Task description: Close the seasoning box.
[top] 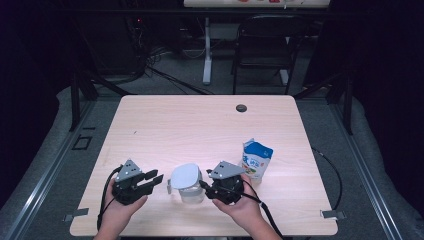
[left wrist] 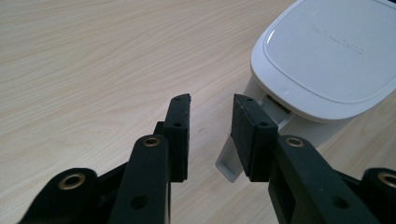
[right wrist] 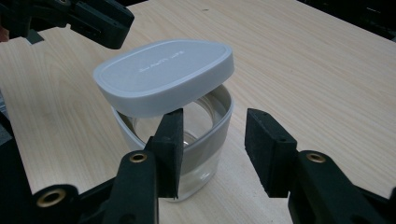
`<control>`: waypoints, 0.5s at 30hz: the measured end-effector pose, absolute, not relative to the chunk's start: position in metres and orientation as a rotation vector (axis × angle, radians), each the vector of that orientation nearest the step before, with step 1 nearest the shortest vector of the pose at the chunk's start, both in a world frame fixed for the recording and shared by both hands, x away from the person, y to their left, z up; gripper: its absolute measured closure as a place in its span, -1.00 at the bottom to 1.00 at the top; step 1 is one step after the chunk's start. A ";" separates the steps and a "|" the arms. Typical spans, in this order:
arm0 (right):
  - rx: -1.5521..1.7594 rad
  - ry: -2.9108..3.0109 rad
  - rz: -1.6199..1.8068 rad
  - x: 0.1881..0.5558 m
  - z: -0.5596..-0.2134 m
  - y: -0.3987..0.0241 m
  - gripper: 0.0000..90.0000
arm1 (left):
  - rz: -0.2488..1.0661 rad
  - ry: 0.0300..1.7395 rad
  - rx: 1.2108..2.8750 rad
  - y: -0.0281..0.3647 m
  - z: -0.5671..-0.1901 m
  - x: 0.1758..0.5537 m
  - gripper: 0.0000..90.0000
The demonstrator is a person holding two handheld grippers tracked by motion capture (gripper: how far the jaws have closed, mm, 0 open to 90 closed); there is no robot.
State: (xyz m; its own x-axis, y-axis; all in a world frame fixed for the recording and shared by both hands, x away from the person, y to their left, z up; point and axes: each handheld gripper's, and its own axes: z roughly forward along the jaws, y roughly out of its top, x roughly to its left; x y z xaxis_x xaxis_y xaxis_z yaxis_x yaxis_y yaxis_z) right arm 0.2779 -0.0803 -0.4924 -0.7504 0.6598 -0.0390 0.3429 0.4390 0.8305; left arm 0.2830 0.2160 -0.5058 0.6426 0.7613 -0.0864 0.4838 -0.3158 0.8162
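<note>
Your left hand-held gripper (left wrist: 211,135) and right hand-held gripper (right wrist: 215,151) both gape, flanking the clear rounded-square jar (right wrist: 196,140). Its smooth white lid (right wrist: 163,77) sits tilted, above the pale woodgrain table (top: 190,125).

Overhead light falls evenly on the table (top: 200,125), surroundings dark; mild glare mid-table, soft shadows, gripper views sharp.

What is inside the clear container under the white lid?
The lifted white plastic lid exposes the clear glass container; the visible part looks empty. The rest of the interior is covered.

a lab: black curtains (top: 30,75), floor cables (top: 165,75), bare desk (top: 200,125).
</note>
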 end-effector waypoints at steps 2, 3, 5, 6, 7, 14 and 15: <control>0.850 2.341 1.223 0.278 -0.492 -0.080 0.28 | 0.393 0.980 1.971 0.216 -0.506 0.283 0.48; 0.850 2.342 1.220 0.278 -0.492 -0.080 0.28 | 0.389 0.982 1.971 0.216 -0.506 0.283 0.47; 0.846 2.343 1.219 0.278 -0.491 -0.079 0.28 | 0.385 0.978 1.961 0.217 -0.505 0.283 0.45; 0.848 2.339 1.224 0.278 -0.491 -0.079 0.28 | 0.380 0.976 1.966 0.218 -0.505 0.283 0.45; 0.849 2.338 1.225 0.278 -0.490 -0.079 0.28 | 0.382 0.976 1.967 0.219 -0.504 0.284 0.44; 0.844 2.334 1.231 0.277 -0.487 -0.077 0.27 | 0.376 0.980 1.946 0.220 -0.505 0.284 0.41; 0.846 2.333 1.234 0.277 -0.486 -0.077 0.27 | 0.376 0.983 1.943 0.220 -0.504 0.284 0.41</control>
State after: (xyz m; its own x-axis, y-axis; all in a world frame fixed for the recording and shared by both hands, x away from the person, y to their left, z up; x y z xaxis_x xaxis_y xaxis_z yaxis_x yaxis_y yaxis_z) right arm 0.2774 -0.0770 -0.4858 -0.7524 0.6574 -0.0413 0.3358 0.4367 0.8346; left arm 0.2840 0.2201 -0.5045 0.6381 0.7609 -0.1179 0.4876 -0.2808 0.8267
